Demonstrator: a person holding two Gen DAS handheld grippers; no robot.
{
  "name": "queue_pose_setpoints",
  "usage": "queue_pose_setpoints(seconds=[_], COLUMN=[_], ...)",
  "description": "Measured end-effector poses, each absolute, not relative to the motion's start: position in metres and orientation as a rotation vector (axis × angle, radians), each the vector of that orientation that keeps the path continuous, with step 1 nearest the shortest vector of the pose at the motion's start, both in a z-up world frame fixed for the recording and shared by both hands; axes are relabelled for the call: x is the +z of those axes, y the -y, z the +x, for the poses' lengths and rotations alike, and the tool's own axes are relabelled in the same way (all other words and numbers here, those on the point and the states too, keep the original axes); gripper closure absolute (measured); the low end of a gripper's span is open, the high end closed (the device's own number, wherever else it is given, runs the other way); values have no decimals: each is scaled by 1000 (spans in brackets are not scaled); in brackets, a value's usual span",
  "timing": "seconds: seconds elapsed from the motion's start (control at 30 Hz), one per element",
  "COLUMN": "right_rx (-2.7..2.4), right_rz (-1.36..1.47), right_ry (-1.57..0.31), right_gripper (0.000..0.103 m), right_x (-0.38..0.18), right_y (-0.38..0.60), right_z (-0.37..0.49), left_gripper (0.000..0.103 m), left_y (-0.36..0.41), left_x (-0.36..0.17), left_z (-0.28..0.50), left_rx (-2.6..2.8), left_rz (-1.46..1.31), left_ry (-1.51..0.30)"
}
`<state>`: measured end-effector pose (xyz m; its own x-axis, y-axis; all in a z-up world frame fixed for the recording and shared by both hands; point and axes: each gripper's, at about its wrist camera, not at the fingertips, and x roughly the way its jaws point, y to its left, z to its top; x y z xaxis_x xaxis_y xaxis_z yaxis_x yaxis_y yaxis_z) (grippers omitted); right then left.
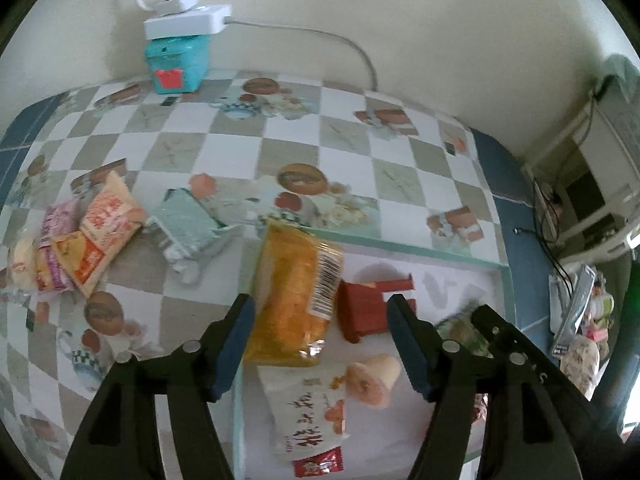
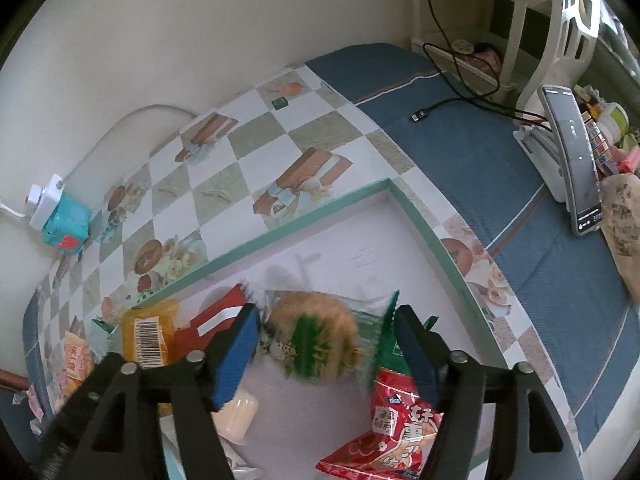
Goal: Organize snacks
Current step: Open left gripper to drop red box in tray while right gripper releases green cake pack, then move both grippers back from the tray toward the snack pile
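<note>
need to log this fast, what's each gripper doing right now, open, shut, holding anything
left gripper: open, jaws either side of the orange packet, not gripping it
right gripper: open, the green cracker packet lies between its jaws, not gripped

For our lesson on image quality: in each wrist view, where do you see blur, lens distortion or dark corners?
Left wrist view: the orange packet between the open left claw is smeared, the checked tablecloth bulges like a dome, and the corners are black. Right wrist view: the green-and-brown packet is blurred, the tray rim curves, and the corners are dark.
</note>
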<state>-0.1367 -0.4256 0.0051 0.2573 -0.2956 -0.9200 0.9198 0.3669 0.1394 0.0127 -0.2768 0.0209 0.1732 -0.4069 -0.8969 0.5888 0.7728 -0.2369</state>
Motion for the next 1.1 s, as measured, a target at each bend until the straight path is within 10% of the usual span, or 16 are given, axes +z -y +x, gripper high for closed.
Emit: queue_pose_setpoints(seconds=[0.4,1.1], right_rx=[-978,-954], right_rz=[708,642], right_ry=[-1024,-1117], right_gripper=[0,0], right_x=[-1,-10], right_y=[417,400], right_z=[-125,-109], left_gripper=[10,7], left_y=[250,200], left_x=[6,-11], left_z=[42,83], left_rx=[-514,-296], left_rz=[221,244], left_ry=[-1236,-1299])
